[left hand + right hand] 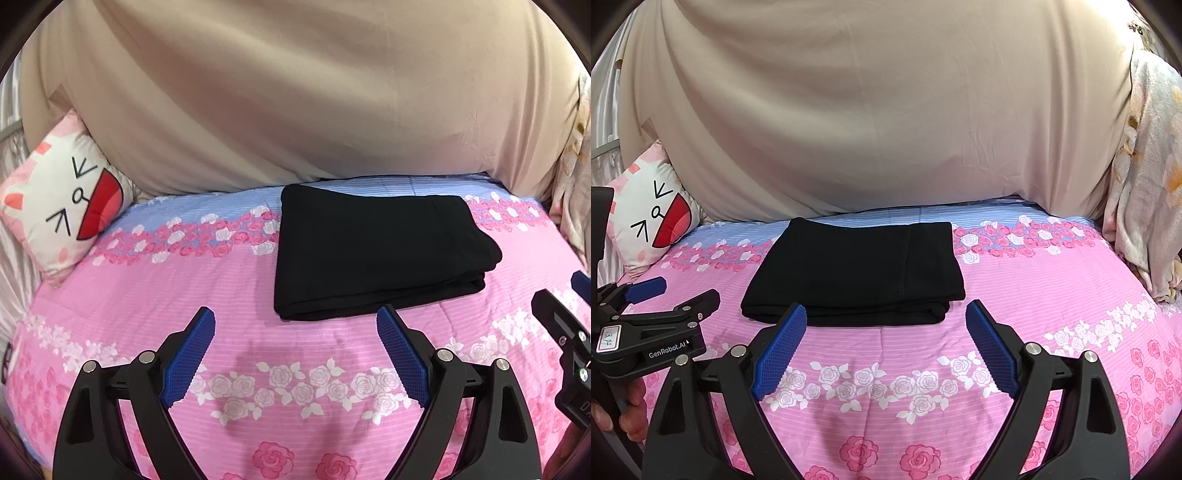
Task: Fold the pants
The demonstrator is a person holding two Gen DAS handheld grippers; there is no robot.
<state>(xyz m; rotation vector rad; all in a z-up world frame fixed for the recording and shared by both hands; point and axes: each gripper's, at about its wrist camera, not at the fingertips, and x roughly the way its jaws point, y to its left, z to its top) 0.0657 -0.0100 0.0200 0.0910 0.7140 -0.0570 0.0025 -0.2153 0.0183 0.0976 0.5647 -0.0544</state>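
The black pants (376, 251) lie folded into a compact stacked rectangle on the pink floral bedspread (184, 295); they also show in the right wrist view (857, 273). My left gripper (295, 325) is open and empty, just in front of the pants' near edge, not touching. My right gripper (886, 317) is open and empty, its fingertips at the pants' near edge. The left gripper shows at the left of the right wrist view (676, 299), the right gripper at the right edge of the left wrist view (569, 295).
A beige sheet (295, 103) hangs as a wall behind the bed. A cat-face cushion (62, 206) leans at the back left. A floral blanket (1145, 184) is bunched at the right. The bedspread (1052, 295) spreads around the pants.
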